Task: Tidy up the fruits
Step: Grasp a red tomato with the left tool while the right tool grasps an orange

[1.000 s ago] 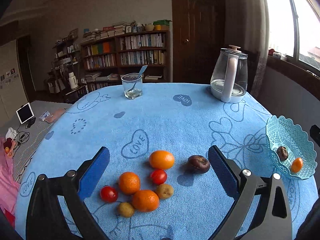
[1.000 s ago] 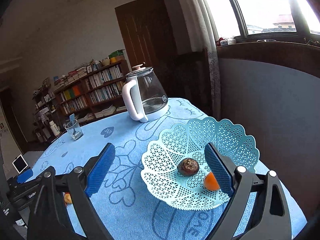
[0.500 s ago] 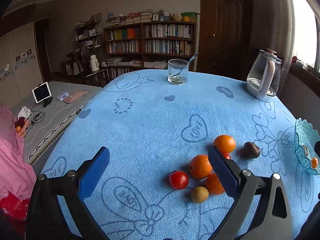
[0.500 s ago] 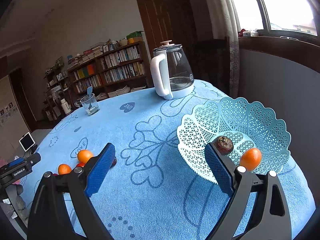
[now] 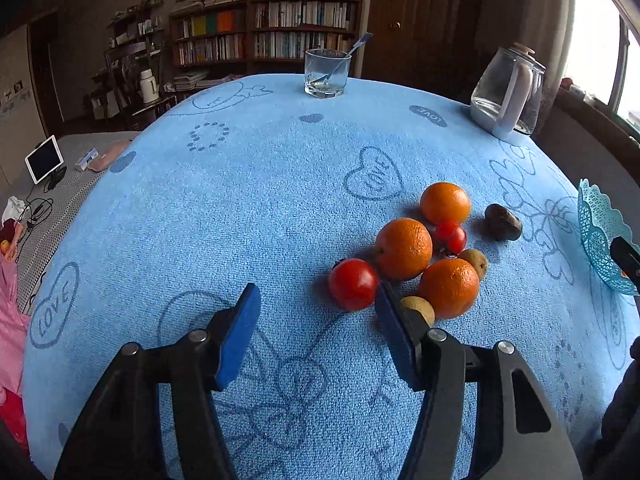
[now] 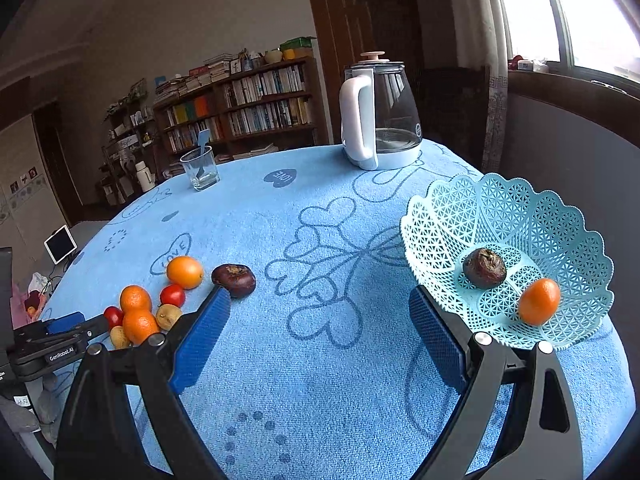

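Left wrist view: left gripper (image 5: 318,312) sits low over the blue tablecloth (image 5: 248,200), just short of the fruit cluster. Its jaws have just been closing, yet nothing lies between them; they stand partly spread over bare cloth. The right pad's tip is at the edge of the large tomato (image 5: 353,284), hiding part of a small brown fruit (image 5: 420,308). Behind these: three oranges, the nearest (image 5: 449,288), a small tomato (image 5: 451,236), a second small brown fruit (image 5: 474,262), and a dark fruit (image 5: 503,222) apart to the right. Basket rim (image 5: 596,232) shows at the right edge only.

Judgement: step in hand is the approach for the next pick, probably the large tomato. The next move calls for shifting the jaws rightward so the tomato sits between the pads before pinching; the neighbours are packed tight and could get nudged.

Right wrist view: right gripper (image 6: 318,328) has jaws spread wide, empty, over open cloth between cluster and basket. The turquoise lattice basket (image 6: 500,208) holds two items: a dark fruit (image 6: 485,267) near centre and a small orange fruit (image 6: 539,301) beside it, apparently not touching. The glass kettle (image 6: 380,120) holds a little water; the tumbler (image 6: 200,168) holds a spoon.
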The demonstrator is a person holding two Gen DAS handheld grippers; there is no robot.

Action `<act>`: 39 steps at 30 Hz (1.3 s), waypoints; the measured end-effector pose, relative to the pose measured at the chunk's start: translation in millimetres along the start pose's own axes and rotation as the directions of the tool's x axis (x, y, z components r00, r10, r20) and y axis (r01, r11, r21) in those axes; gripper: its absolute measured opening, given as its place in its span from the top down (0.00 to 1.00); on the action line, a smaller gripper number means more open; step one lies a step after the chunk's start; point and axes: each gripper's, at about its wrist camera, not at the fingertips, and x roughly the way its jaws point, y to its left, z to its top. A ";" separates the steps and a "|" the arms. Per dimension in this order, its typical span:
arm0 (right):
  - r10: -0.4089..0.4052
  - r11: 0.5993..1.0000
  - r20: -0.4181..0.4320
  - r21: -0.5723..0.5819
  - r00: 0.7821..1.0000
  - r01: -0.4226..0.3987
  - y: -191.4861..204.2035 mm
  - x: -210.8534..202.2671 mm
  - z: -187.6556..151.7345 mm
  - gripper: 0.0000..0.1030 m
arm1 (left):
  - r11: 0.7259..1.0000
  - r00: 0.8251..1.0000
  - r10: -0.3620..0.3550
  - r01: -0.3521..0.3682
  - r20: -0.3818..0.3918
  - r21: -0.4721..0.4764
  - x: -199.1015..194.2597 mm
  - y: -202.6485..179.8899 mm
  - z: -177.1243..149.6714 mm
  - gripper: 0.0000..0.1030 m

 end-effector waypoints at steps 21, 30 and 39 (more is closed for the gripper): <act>0.157 0.983 -0.051 -0.091 0.986 -0.161 25.7 5.4 -13.6 0.11 | 0.997 0.999 -0.048 0.049 0.003 -0.068 12.5 2.2 8.2 0.72; 0.334 0.926 -0.202 -0.113 0.921 -0.360 63.0 15.6 -17.8 0.19 | 0.995 0.992 0.039 -0.027 0.123 -0.098 -18.1 14.0 18.6 0.72; 0.456 0.870 -0.358 -0.014 0.815 -0.493 116.3 46.0 -23.4 0.48 | 0.991 0.981 0.082 -0.060 0.177 -0.122 -42.6 21.4 26.0 0.72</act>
